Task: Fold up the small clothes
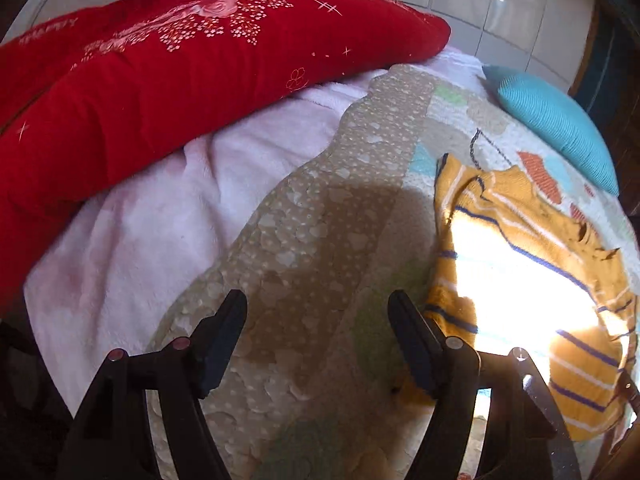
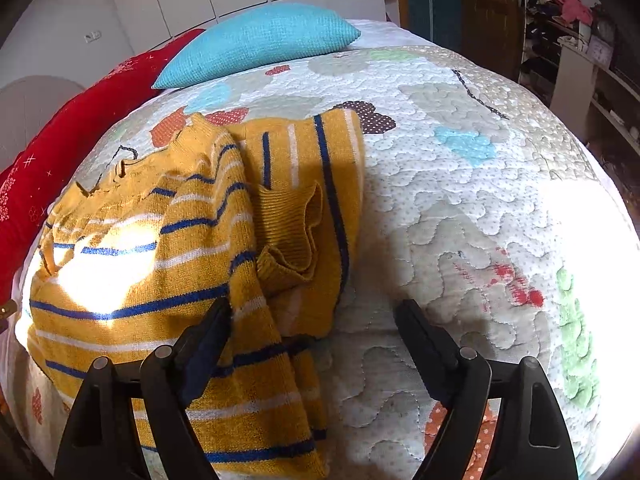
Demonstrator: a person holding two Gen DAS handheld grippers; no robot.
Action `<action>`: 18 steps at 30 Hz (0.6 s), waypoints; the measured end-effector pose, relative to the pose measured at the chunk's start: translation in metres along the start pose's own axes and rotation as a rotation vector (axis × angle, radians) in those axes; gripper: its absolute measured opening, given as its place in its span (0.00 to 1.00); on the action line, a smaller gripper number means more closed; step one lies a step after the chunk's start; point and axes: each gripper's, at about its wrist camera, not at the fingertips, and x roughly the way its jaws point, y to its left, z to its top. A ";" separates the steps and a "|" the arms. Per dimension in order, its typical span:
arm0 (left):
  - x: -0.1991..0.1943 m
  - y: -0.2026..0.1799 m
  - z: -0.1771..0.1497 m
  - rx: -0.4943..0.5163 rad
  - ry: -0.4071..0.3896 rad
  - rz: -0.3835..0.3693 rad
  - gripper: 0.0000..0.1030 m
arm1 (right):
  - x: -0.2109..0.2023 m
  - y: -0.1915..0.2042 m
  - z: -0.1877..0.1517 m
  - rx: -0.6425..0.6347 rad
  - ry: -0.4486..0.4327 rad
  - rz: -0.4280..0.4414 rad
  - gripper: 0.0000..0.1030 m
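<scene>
A: Grippers?
B: Left gripper (image 1: 318,316) jaws apart over quilt (image 1: 304,240), empty. Right gripper (image 2: 312,328) apart, nothing clamped.
A: Sweater?
B: Sweater (image 2: 168,240) on quilt, crumpled, near the red pillow (image 2: 60,152).

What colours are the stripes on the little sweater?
The sweater is mustard yellow with dark blue and white stripes, clearest in the right wrist view.

One striped sweater (image 2: 132,256) lies on one quilt (image 2: 460,208). Two pillows: one red (image 1: 160,80), one blue (image 2: 260,42). One pink blanket (image 1: 140,232).
</scene>
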 end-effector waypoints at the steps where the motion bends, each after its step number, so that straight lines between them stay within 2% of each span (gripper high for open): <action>1: -0.003 0.003 -0.004 -0.019 -0.011 -0.029 0.73 | -0.004 0.001 0.003 0.007 0.021 -0.029 0.84; 2: -0.004 0.007 -0.008 -0.033 -0.023 -0.056 0.74 | -0.014 0.003 0.007 0.014 0.011 -0.069 0.80; 4: -0.004 0.007 -0.016 -0.037 -0.045 -0.082 0.76 | -0.043 0.020 0.012 -0.011 -0.089 -0.128 0.77; 6: 0.001 0.008 -0.021 -0.031 -0.066 -0.089 0.76 | -0.061 0.051 0.021 -0.075 -0.123 -0.084 0.75; 8: 0.006 0.011 -0.027 -0.036 -0.082 -0.093 0.76 | -0.064 0.093 0.031 -0.147 -0.107 -0.015 0.68; 9: 0.009 0.015 -0.030 -0.047 -0.086 -0.108 0.76 | -0.061 0.115 0.035 -0.183 -0.088 0.022 0.66; 11: 0.013 0.022 -0.030 -0.076 -0.080 -0.144 0.76 | -0.047 0.163 0.038 -0.245 -0.049 0.081 0.53; 13: 0.013 0.024 -0.026 -0.086 -0.076 -0.174 0.81 | -0.027 0.212 0.042 -0.293 -0.020 0.122 0.50; 18: 0.015 0.028 -0.023 -0.106 -0.064 -0.208 0.81 | 0.034 0.320 0.059 -0.384 0.041 0.183 0.49</action>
